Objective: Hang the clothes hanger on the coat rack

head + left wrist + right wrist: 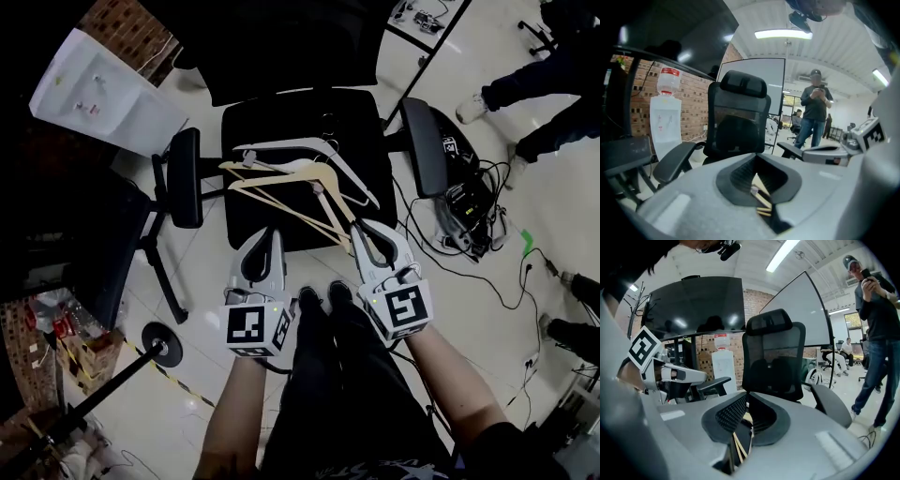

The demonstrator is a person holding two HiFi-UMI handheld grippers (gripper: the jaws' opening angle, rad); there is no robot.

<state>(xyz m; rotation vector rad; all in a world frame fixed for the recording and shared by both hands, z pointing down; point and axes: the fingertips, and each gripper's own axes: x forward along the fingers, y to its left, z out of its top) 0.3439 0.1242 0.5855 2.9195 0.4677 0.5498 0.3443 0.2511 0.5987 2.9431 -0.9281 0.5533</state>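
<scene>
While the left hand-held gripper [274, 232] and right hand-held gripper [359, 229] hover clenched and empty, their jaws should part before pinching a wooden hanger [281, 174] off the chair [253, 120].

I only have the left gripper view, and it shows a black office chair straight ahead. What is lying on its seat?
Observer: The head view shows hangers piled on the chair seat: a white hanger and wooden hangers.
Operator: Where is the right claw relative to them?
Observer: The right claw sits at the near end of the wooden hangers, tips together. I cannot tell whether it touches them.
Operator: Anything on the floor beside the chair?
Observer: Yes, a tangle of black cables lies on the floor just past the armrest at the head view's right.
</scene>
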